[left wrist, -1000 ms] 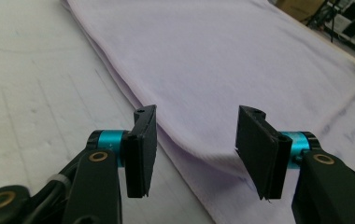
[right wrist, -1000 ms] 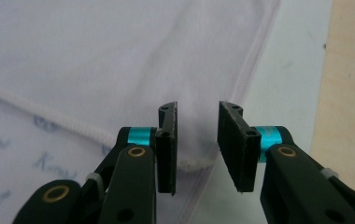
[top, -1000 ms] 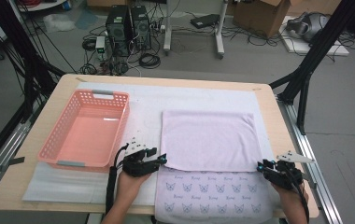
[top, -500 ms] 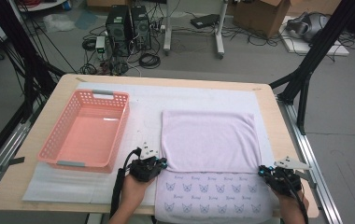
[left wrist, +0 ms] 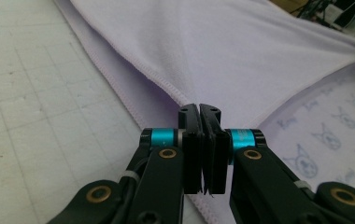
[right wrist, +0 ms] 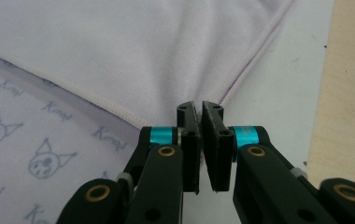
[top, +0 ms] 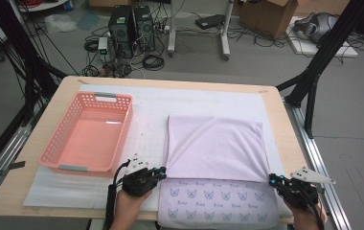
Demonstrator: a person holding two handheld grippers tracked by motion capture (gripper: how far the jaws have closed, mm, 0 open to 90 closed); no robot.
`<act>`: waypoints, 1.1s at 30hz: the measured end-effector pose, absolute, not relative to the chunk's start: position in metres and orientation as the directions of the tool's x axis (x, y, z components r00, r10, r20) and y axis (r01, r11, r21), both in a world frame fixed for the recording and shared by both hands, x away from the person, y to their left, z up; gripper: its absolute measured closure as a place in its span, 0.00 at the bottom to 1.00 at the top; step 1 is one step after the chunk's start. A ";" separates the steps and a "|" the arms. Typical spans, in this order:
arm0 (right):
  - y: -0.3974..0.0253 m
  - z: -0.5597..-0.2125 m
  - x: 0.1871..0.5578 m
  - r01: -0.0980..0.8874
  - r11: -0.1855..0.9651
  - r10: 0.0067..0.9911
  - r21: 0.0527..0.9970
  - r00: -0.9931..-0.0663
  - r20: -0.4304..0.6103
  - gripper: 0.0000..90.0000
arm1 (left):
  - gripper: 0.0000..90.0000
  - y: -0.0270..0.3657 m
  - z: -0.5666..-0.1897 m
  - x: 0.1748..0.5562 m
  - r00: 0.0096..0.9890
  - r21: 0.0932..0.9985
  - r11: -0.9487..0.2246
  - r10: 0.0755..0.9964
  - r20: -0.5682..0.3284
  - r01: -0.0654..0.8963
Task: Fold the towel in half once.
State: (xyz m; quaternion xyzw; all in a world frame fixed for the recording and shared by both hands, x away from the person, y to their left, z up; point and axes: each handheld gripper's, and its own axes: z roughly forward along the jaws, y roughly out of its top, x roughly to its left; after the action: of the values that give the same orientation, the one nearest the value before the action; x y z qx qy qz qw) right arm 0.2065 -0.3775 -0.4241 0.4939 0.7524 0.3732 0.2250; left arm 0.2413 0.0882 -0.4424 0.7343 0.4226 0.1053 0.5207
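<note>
A lilac cloth (top: 213,148) lies on the white mat, its plain upper layer folded over a layer printed with cat faces (top: 218,201) that shows along the near edge. My left gripper (top: 163,171) is shut on the near left corner of the plain layer. In the left gripper view the jaws (left wrist: 199,109) pinch the stitched hem of the cloth (left wrist: 222,51). My right gripper (top: 271,179) is shut on the near right corner. In the right gripper view its jaws (right wrist: 200,107) clamp the hem of the cloth (right wrist: 119,51), with the printed layer (right wrist: 26,140) to the left.
A pink plastic basket (top: 105,95) stands on the left of the white mat (top: 151,120), a hand's width from the cloth. The wooden table (top: 290,139) ends just right of the right gripper. Black frame legs, computers and cables stand on the floor beyond.
Both grippers have drawn a little toward the near edge of the table, taking the plain layer's near hem with them. The printed strip has narrowed slightly.
</note>
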 end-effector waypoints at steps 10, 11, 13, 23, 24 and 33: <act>-0.380 -0.421 0.204 0.570 0.205 0.927 0.796 -0.374 0.030 0.79 | 0.97 0.092 -0.439 0.239 0.628 0.866 -0.057 0.712 -0.313 0.496; -0.381 -0.420 0.203 0.566 0.193 0.929 0.801 -0.367 0.036 0.79 | 0.97 0.092 -0.440 0.239 0.629 0.866 -0.062 0.713 -0.310 0.497; -0.382 -0.418 0.202 0.553 0.180 0.932 0.814 -0.361 0.039 0.80 | 0.97 0.091 -0.441 0.239 0.631 0.866 -0.064 0.711 -0.310 0.497; -0.364 -0.424 0.203 0.603 0.260 0.915 0.755 -0.404 0.007 0.70 | 0.97 0.095 -0.440 0.238 0.633 0.874 -0.039 0.706 -0.319 0.485; -0.365 -0.423 0.201 0.607 0.252 0.921 0.754 -0.390 0.006 0.68 | 0.97 0.095 -0.440 0.238 0.631 0.872 -0.038 0.706 -0.323 0.488; -0.383 -0.432 0.201 0.641 0.251 0.938 0.725 -0.347 -0.018 0.74 | 0.97 0.092 -0.443 0.239 0.635 0.871 -0.054 0.707 -0.312 0.488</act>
State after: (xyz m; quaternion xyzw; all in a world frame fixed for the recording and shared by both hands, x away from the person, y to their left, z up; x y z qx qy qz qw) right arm 0.2009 -0.3826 -0.4322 0.5223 0.7559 0.3193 0.2322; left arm 0.2385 0.0924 -0.4431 0.7189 0.4156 0.1001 0.5482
